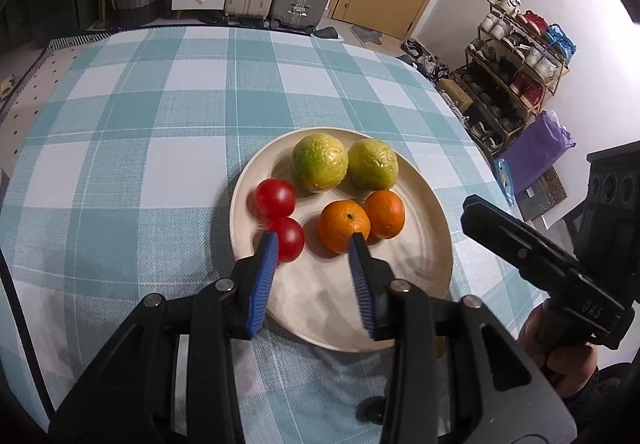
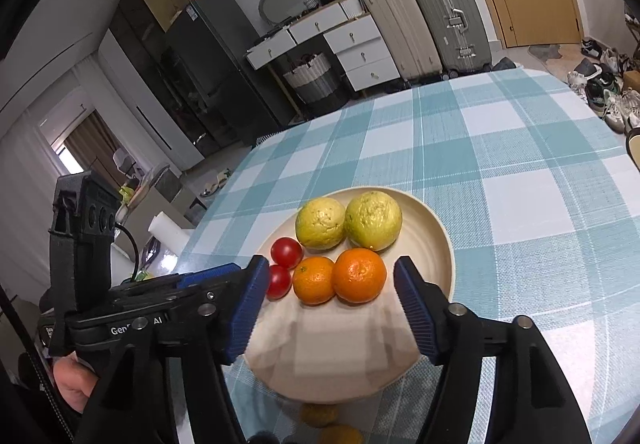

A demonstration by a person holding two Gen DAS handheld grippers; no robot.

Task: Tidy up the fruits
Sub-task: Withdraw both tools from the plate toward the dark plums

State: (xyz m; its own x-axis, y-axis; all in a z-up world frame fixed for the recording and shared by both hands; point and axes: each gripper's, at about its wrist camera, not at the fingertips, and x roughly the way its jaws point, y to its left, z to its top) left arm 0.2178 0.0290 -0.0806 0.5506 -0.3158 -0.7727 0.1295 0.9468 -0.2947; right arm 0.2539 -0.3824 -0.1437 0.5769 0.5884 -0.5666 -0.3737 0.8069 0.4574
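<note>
A cream plate (image 1: 320,304) (image 2: 432,236) on the checked cloth holds two yellow-green round fruits (image 1: 319,163) (image 2: 320,224), two red tomatoes (image 1: 275,198) (image 2: 286,252) and two oranges (image 1: 343,226) (image 2: 359,275). My left gripper (image 1: 315,244) hangs open over the plate's near side. Its left fingertip is beside the nearer tomato (image 1: 292,244) and its right fingertip is beside an orange, with only bare plate between the pads. My right gripper (image 2: 331,268) is open wider, just short of the oranges, and nothing is held.
Two more oranges (image 2: 318,414) lie on the cloth below the plate's near rim, partly hidden. A hand (image 1: 560,356) holds the other tool at the right. The blue-and-white tablecloth (image 1: 160,124) stretches beyond the plate. Suitcases, drawers and a shoe rack stand behind the table.
</note>
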